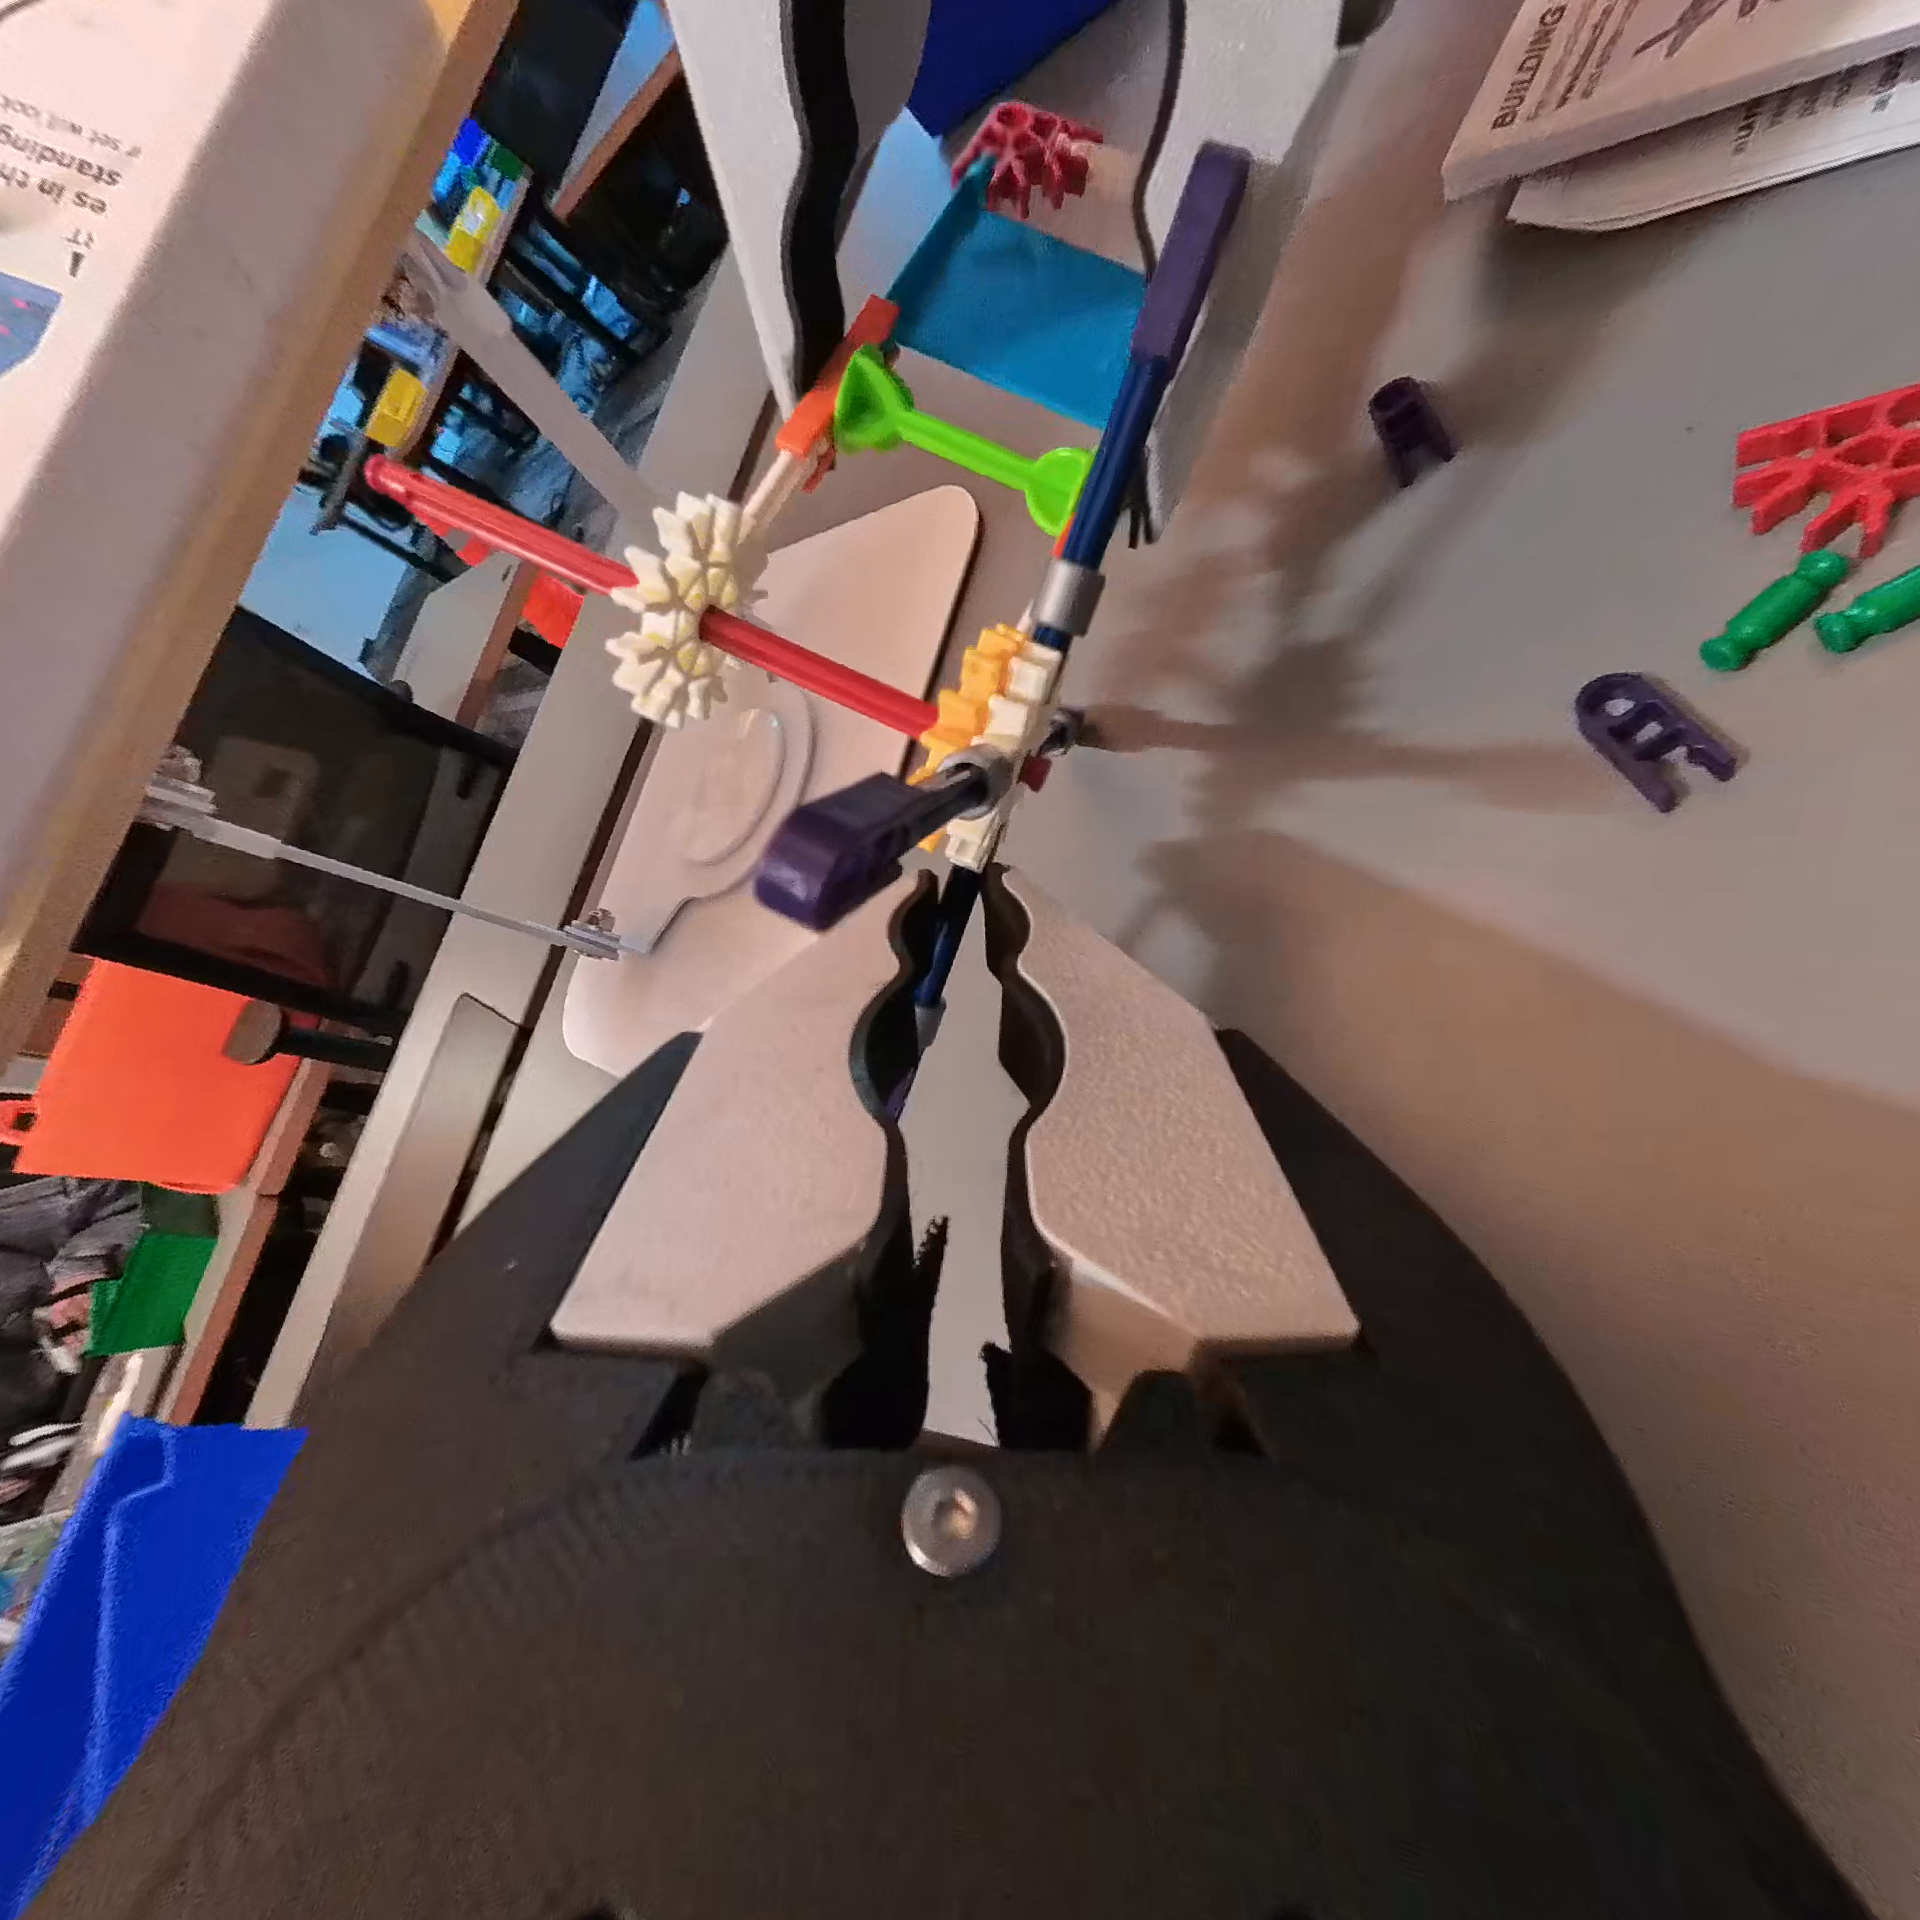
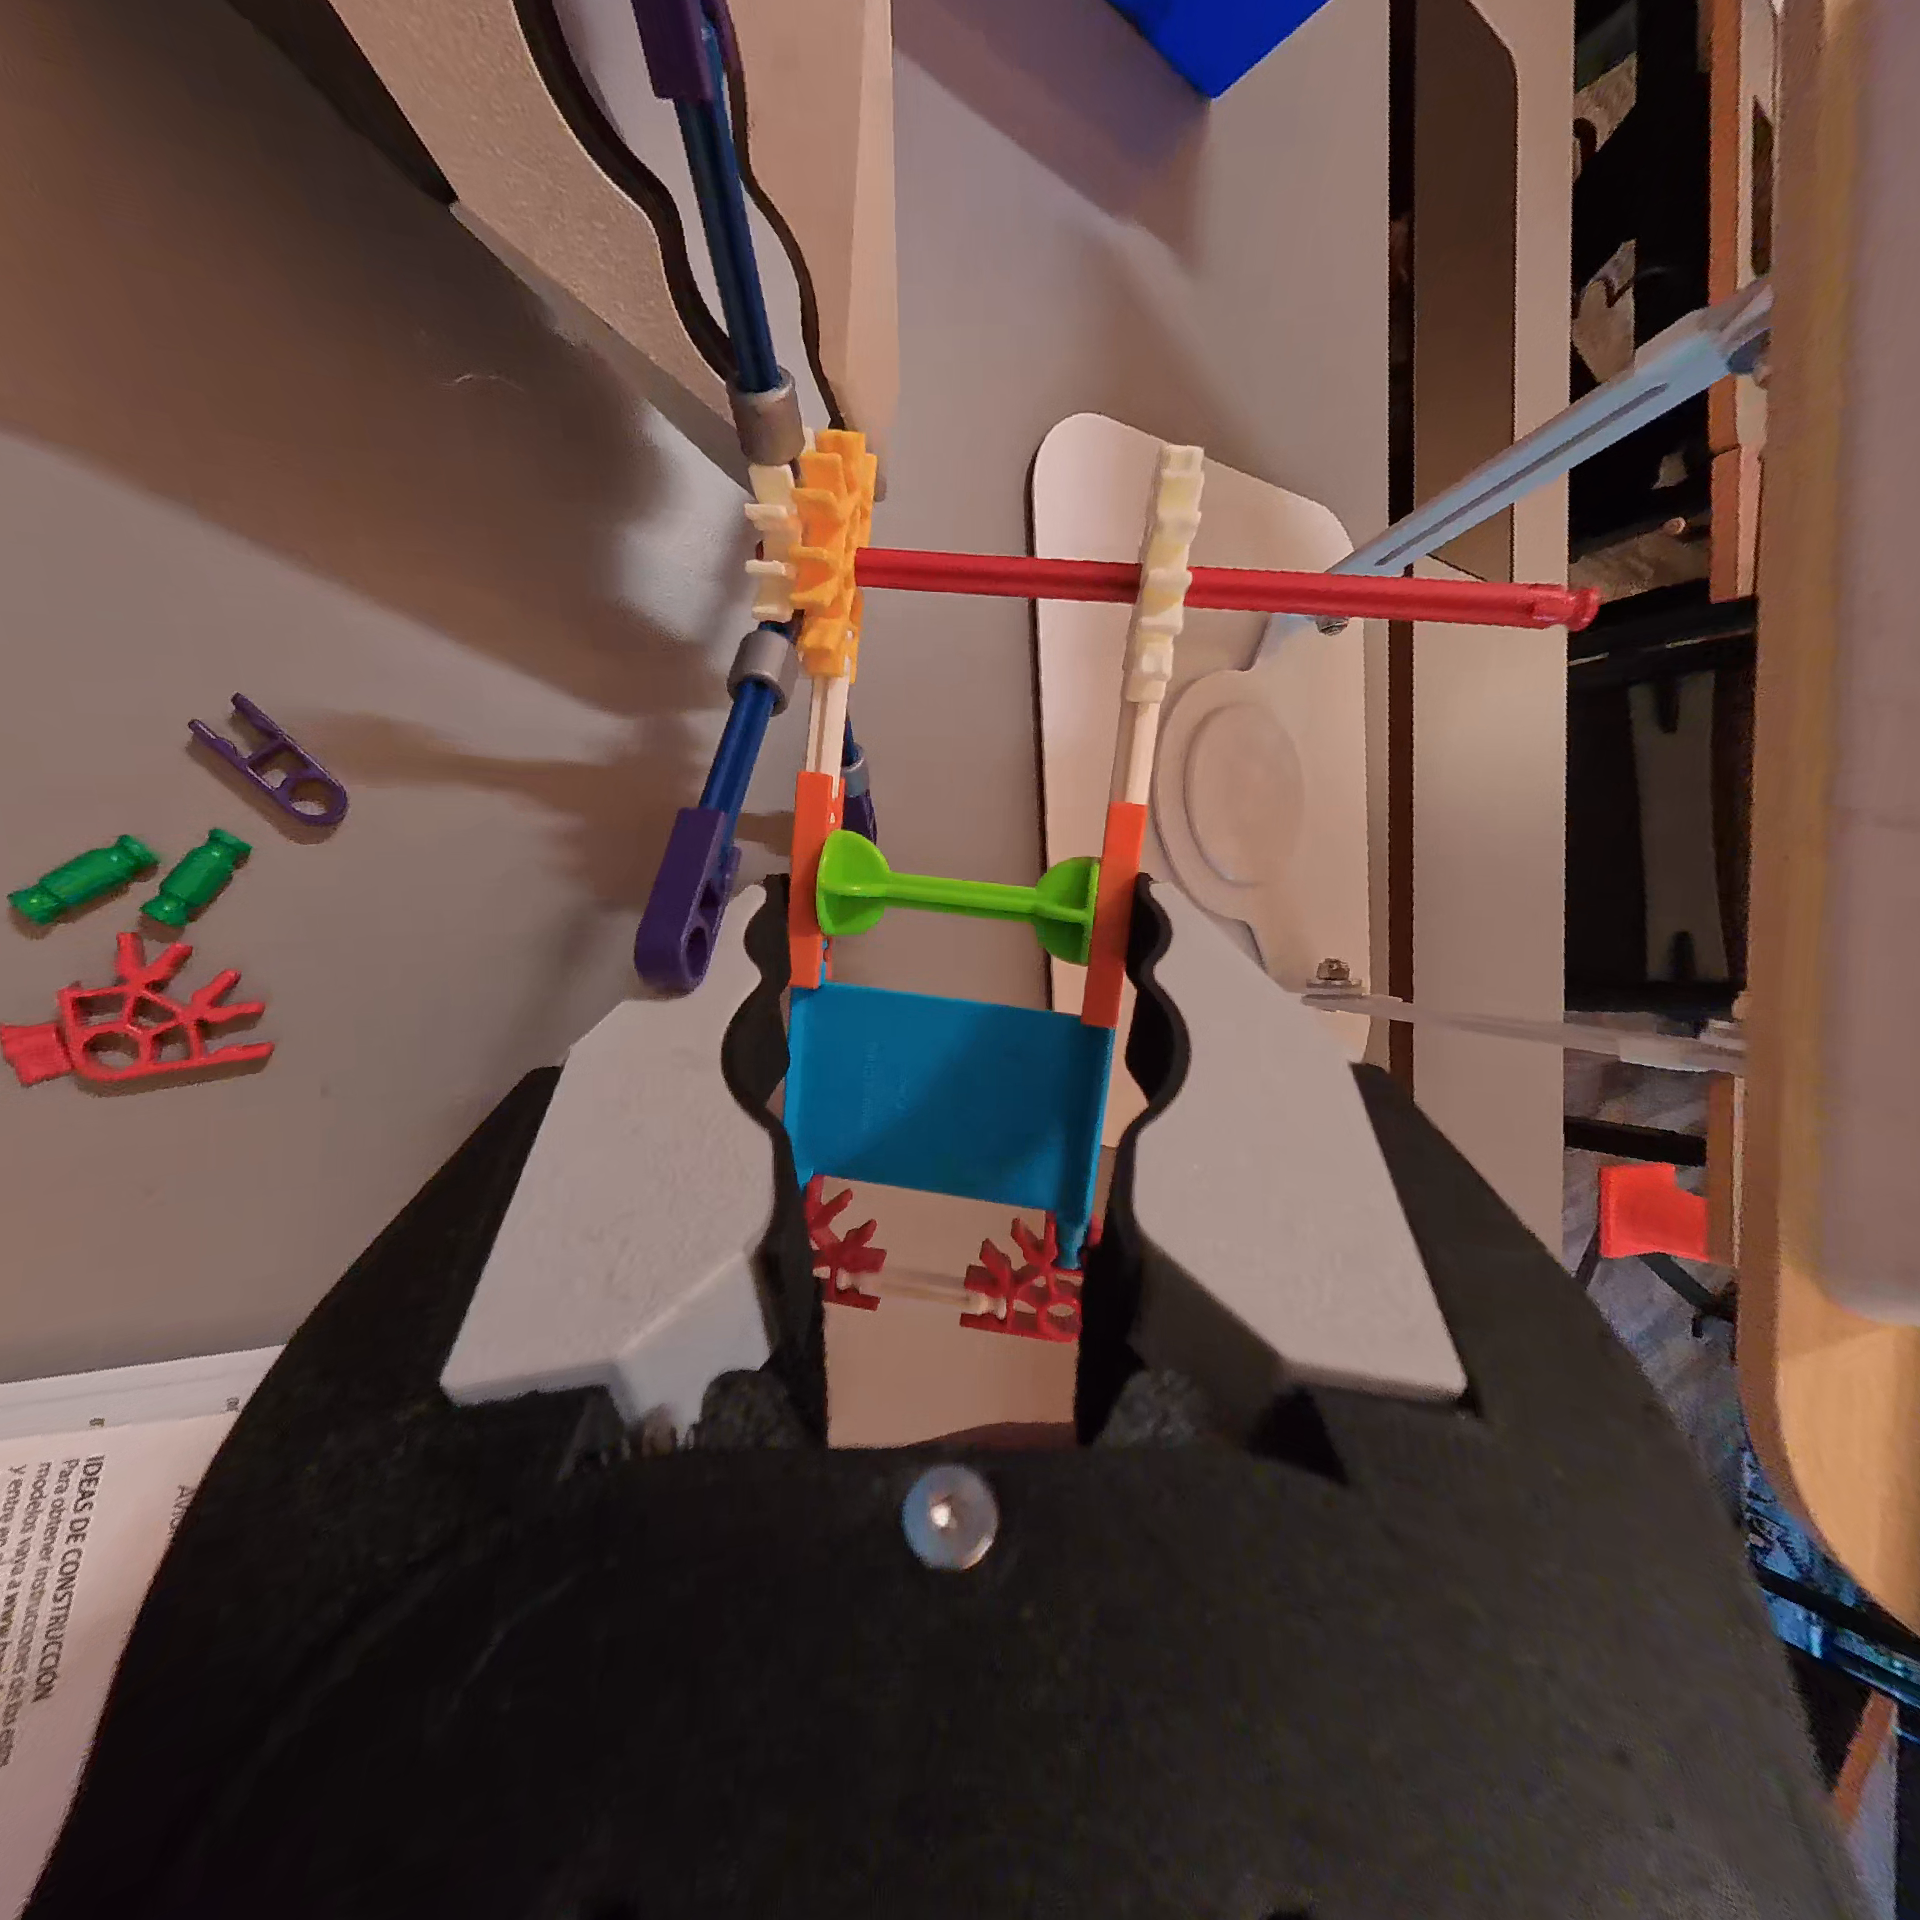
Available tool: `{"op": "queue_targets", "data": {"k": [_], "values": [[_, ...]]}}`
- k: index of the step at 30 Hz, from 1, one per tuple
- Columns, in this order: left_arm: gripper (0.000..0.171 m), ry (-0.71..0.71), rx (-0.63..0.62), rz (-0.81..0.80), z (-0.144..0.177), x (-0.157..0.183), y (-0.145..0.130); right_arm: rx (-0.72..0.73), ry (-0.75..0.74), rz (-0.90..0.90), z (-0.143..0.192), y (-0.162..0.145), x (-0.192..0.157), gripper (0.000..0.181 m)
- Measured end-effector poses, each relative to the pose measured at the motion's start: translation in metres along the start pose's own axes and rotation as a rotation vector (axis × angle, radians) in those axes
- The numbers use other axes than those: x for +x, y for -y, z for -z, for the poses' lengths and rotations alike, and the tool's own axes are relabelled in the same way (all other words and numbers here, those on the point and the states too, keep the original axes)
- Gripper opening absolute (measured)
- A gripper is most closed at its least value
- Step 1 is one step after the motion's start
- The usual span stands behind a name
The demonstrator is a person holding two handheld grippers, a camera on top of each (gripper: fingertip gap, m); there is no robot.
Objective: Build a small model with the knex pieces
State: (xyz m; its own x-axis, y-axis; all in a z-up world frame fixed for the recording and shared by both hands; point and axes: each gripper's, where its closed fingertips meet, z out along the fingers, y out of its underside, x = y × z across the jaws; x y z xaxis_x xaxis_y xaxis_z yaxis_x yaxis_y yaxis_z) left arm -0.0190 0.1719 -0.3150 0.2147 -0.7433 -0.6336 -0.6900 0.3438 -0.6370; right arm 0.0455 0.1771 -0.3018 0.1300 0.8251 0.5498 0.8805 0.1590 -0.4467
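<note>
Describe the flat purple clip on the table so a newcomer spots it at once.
Start at the grey table, left of the toy model held between both grippers. The flat purple clip lies alone above two green rods; it is the only purple loose piece with an open forked end.

The toy model [image 2: 935, 904] is glossy moulded plastic, its red rod [image 2: 997, 574] smooth. The tongs' [image 2: 951, 1049] pale fingers [image 2: 644, 1174] look matt and grainy, on rough black printed plastic. The grey worktop [image 1: 1558, 935] is matt; the booklet [image 1: 1683, 94] is paper.
</note>
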Motion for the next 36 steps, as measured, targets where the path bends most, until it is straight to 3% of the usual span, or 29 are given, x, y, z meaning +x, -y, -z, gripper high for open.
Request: {"op": "queue_targets", "data": {"k": [8,13,18,20,27,32,36], "values": [[0.012,-0.032,0.003,0.059,-0.004,0.002,-0.006,0.061,0.046,-0.029,-0.002,0.003,-0.005,0.064],[0.038,-0.016,-0.017,0.083,-0.007,0.0,-0.01,0.052,0.063,-0.011,-0.007,0.002,-0.011,0.063],[0.084,0.055,-0.013,0.075,-0.006,-0.012,-0.007,0.068,0.084,-0.009,-0.006,0.004,-0.014,0.063],[0.089,0.089,0.011,0.058,-0.004,-0.017,-0.002,0.067,0.091,-0.009,-0.006,0.005,-0.016,0.063],[0.095,0.071,0.084,-0.05,0.005,-0.011,0.014,0.09,0.12,0.053,-0.001,0.008,-0.024,0.063],[0.072,0.03,0.141,-0.124,0.011,0.002,0.024,0.092,0.12,0.078,0.003,0.01,-0.025,0.063],[0.068,0.02,0.159,-0.133,0.01,0.007,0.027,0.069,0.129,0.086,0.002,0.005,-0.028,0.063]]}}
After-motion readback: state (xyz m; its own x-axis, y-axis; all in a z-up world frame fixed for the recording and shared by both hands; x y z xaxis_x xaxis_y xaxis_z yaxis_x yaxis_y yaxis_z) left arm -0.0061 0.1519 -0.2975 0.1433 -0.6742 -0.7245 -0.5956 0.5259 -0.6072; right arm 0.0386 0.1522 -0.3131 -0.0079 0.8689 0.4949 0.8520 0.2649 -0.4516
